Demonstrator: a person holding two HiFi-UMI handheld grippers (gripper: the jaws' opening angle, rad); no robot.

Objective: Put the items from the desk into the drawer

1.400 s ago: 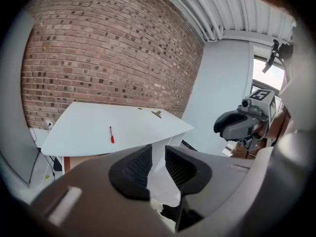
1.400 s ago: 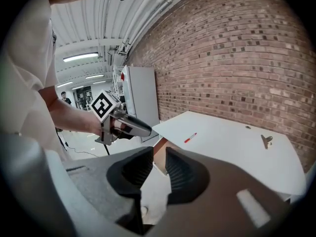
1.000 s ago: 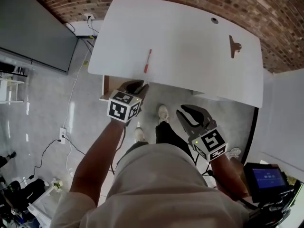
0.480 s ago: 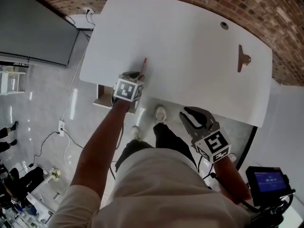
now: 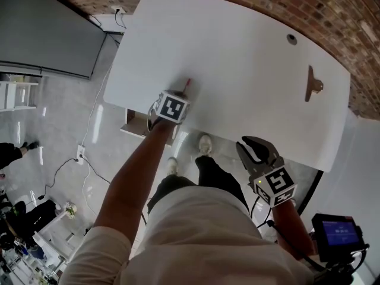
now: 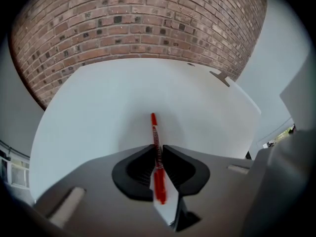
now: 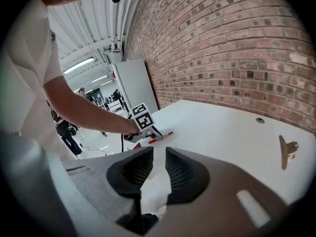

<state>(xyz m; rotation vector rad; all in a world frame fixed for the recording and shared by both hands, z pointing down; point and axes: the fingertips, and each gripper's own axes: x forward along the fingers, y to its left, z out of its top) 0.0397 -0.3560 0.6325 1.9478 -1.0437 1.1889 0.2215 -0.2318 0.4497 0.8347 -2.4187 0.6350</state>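
White desk (image 5: 237, 52) ahead of 2 grippers, the left one clamping the task's pen.
The left gripper (image 6: 158, 154) sits over the desk's near edge. The right gripper (image 7: 159, 164) hangs short of that edge, jaws a narrow gap apart, holding nothing. A brown binder clip (image 5: 313, 85) lies well ahead of it. The red pen (image 6: 154, 132) is pinched mid-length in the left jaws, its tip pointing ahead.

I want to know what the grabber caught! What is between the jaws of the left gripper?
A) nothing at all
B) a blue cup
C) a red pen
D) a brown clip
C: in the left gripper view, the left gripper has its two black jaws closed on the red pen, whose tip pokes out ahead of them.
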